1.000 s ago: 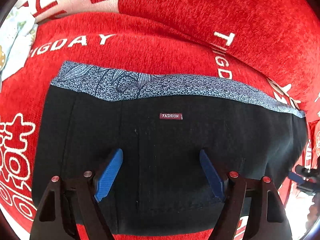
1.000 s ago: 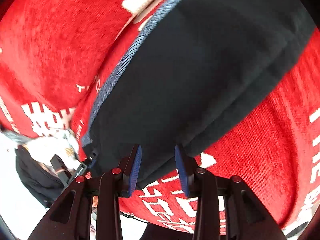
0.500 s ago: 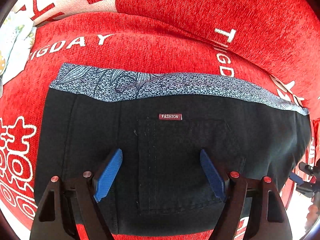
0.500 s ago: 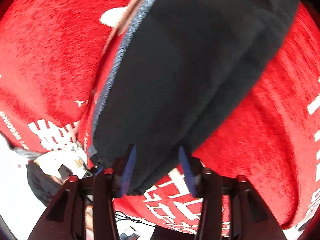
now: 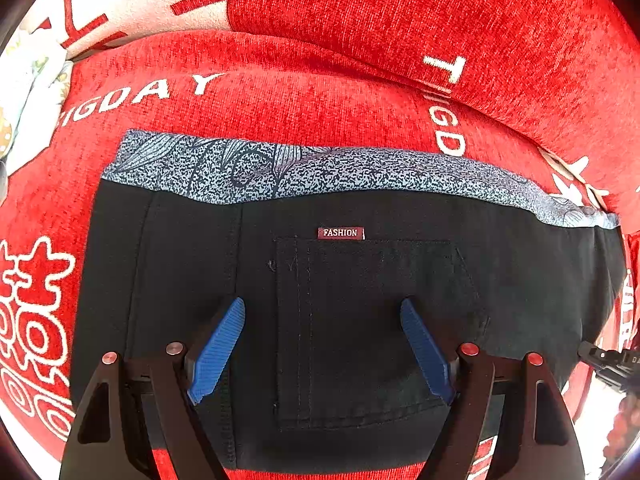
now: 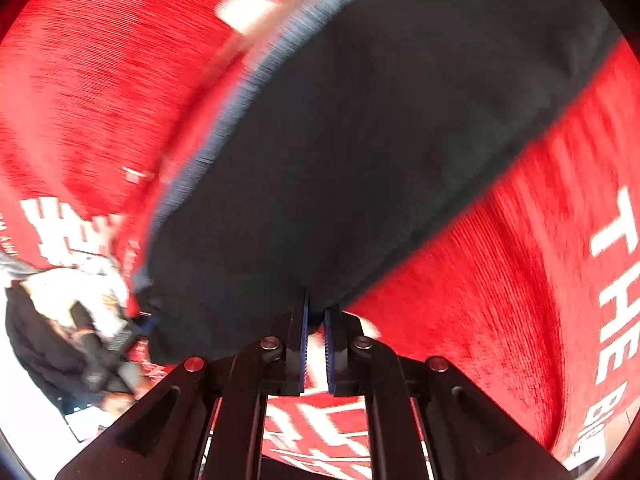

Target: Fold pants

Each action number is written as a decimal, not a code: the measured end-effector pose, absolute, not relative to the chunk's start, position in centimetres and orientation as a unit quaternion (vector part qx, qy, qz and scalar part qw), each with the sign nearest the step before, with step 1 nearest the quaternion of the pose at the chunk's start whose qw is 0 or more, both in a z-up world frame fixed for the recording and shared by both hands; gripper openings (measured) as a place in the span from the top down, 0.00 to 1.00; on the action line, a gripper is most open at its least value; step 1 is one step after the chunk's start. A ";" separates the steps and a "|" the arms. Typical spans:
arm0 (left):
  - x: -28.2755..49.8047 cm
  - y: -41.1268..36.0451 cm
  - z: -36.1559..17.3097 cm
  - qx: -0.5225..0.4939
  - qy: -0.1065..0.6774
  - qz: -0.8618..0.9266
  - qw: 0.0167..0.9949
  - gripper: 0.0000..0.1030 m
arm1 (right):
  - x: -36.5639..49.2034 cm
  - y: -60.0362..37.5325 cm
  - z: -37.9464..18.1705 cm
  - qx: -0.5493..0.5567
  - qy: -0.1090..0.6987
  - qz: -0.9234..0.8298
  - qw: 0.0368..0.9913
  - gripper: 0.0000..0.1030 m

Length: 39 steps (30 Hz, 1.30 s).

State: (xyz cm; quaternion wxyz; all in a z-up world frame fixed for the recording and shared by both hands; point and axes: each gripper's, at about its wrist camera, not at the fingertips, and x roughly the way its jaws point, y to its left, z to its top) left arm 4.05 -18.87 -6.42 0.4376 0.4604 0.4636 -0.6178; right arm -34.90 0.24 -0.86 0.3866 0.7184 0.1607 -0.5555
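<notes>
Black pants (image 5: 180, 264) lie folded on a red sofa cover (image 5: 320, 92), their blue-grey patterned waistband (image 5: 320, 168) at the far side and a "FASHION" label (image 5: 340, 233) above the back pocket. My left gripper (image 5: 323, 302) hovers over that pocket, open, its blue pads wide apart with nothing pressed between them. In the right wrist view the pants (image 6: 360, 140) run away from me, blurred. My right gripper (image 6: 316, 304) is shut on the near edge of the black cloth, which bunches at the pad tips.
White lettering and patterns run across the red cover (image 6: 500, 300), which slopes up into a backrest (image 5: 440, 8). A pale floral cloth (image 5: 28, 92) lies at the far left. The other gripper's dark tip (image 5: 608, 364) shows at the right edge, near bright floor.
The right gripper's pads, apart over the pants' near edge before, have come together on that edge. The left gripper has stayed open over the pocket.
</notes>
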 end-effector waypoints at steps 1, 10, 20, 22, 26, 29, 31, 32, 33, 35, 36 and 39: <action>3.9 -18.9 -6.2 0.467 0.465 -0.611 0.439 0.21 | -35.2 0.6 -1.0 0.721 0.138 -0.555 0.391 0.93; -4.4 -15.5 -1.4 0.470 0.452 -0.653 0.385 0.21 | -44.9 4.3 6.0 0.674 0.089 -0.632 0.373 0.79; -13.1 -10.4 -5.2 0.518 0.410 -0.625 0.416 0.17 | -61.4 5.6 5.8 0.643 0.006 -0.706 0.296 0.58; -13.6 -10.5 -5.4 0.521 0.410 -0.620 0.419 0.16 | -63.5 4.7 4.5 0.654 0.006 -0.695 0.300 0.58; -14.2 -11.0 -5.7 0.524 0.420 -0.607 0.425 0.16 | -64.3 4.0 4.4 0.667 0.012 -0.674 0.316 0.91; -14.6 -11.3 -5.9 0.527 0.417 -0.602 0.431 0.15 | -63.7 4.8 5.4 0.648 0.068 -0.680 0.337 0.92; -14.8 -11.3 -6.0 0.526 0.416 -0.599 0.437 0.14 | -64.2 5.7 3.6 0.656 0.097 -0.672 0.330 0.90; -14.9 -11.4 -6.0 0.528 0.416 -0.596 0.439 0.14 | -64.6 6.3 3.1 0.659 0.079 -0.668 0.336 0.89; -15.1 -11.5 -6.0 0.532 0.417 -0.592 0.439 0.13 | -64.9 6.7 3.1 0.660 0.061 -0.668 0.339 0.88; -15.3 -12.0 -5.9 0.542 0.424 -0.577 0.441 0.13 | -65.1 7.5 4.0 0.651 0.068 -0.687 0.315 0.65; -15.6 -12.1 -5.6 0.545 0.428 -0.567 0.445 0.14 | -65.0 7.7 4.8 0.646 0.082 -0.699 0.296 0.63; -17.8 -12.7 -2.6 0.519 0.418 -0.592 0.454 0.14 | -63.7 7.0 7.6 0.624 0.101 -0.700 0.331 0.63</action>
